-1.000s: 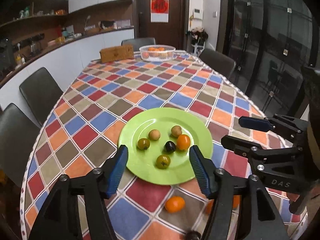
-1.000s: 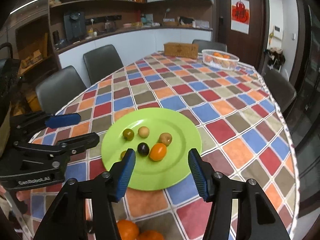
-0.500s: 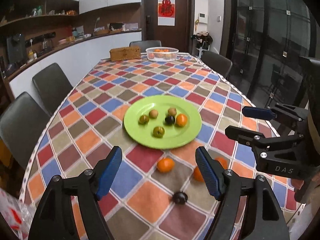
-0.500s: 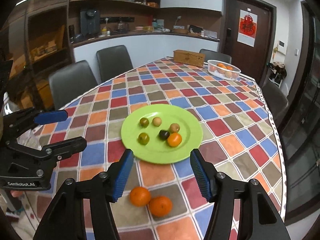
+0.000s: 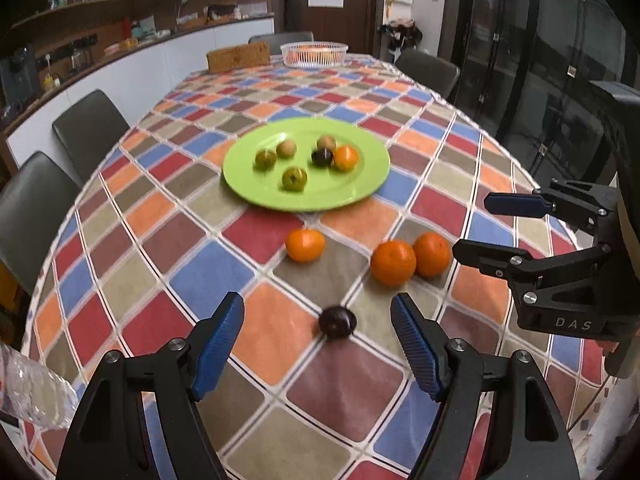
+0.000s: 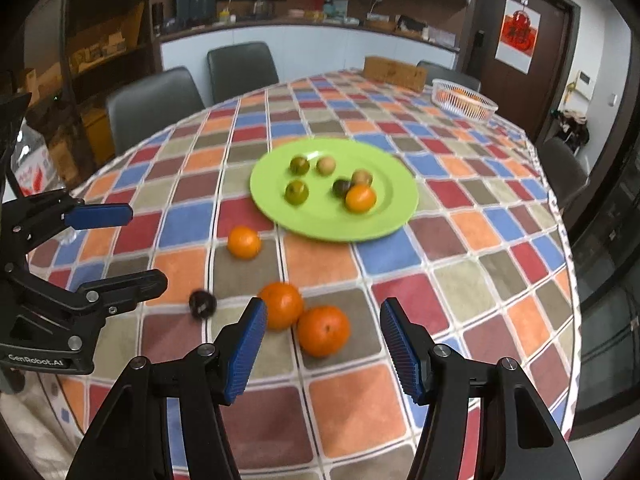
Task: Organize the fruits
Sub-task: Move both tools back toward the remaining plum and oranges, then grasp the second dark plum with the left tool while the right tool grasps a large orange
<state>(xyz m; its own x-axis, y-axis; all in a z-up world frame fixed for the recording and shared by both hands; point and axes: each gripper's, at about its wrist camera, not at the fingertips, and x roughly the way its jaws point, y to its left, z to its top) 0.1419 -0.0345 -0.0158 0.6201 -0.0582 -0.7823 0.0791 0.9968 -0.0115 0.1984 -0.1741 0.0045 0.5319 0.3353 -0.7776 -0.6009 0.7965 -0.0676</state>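
both grippers hang above the near end of the checked tablecloth point(image 5: 256, 240), jaws apart and empty. the left gripper point(image 5: 318, 344) frames a small dark plum point(image 5: 337, 322) low in the centre of its view, the fruit lying on the cloth between the blue pads but clear of both. the right gripper point(image 6: 322, 350) frames two oranges point(image 6: 323, 330) that touch each other in the lower middle of its view; its left pad overlaps the nearer one in the picture, though i can't tell for sure whether it touches. a third orange point(image 5: 305, 244) lies alone just below the green plate point(image 5: 360, 192), which sits in the centre of both views holding six small fruits.

risks from here: the plum is round and small, so a pad closing off-centre could flick it away towards the table edge. with the oranges pressed together, closing on one may shove the other and set it rolling. the two grippers work near each other, so reaching in together could make them knock.

hard to read: both views are blurred, so the small fruits on the plate are hard to name. the white basket point(image 6: 464, 98) at upper right of the right view holds something orange, too far off to identify. the near table edge is cut off behind the gripper bodies
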